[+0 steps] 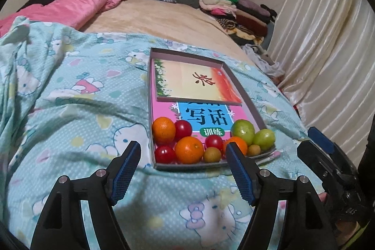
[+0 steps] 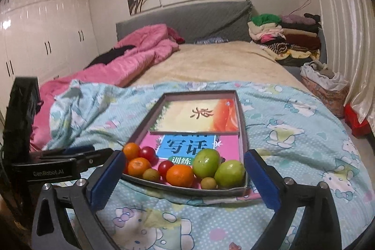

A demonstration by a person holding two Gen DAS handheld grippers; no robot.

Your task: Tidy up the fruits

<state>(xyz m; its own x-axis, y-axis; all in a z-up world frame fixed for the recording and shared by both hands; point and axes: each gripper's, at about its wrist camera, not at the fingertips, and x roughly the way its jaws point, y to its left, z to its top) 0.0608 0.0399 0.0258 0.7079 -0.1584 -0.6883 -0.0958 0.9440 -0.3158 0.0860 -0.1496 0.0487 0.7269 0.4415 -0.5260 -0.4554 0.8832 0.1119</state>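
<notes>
A shallow grey tray lies on the Hello Kitty blanket and holds two books. Fruit is clustered at its near end: oranges, red cherry tomatoes, two green fruits, and small yellow-brown fruits. My left gripper is open and empty, just short of the tray's near edge. My right gripper is open and empty, its fingers astride the tray's near end. The right gripper also shows in the left wrist view.
The tray sits on a bed with a turquoise blanket. A pink quilt lies at the far left, folded clothes at the far right by the curtain. A bag stands beside the bed.
</notes>
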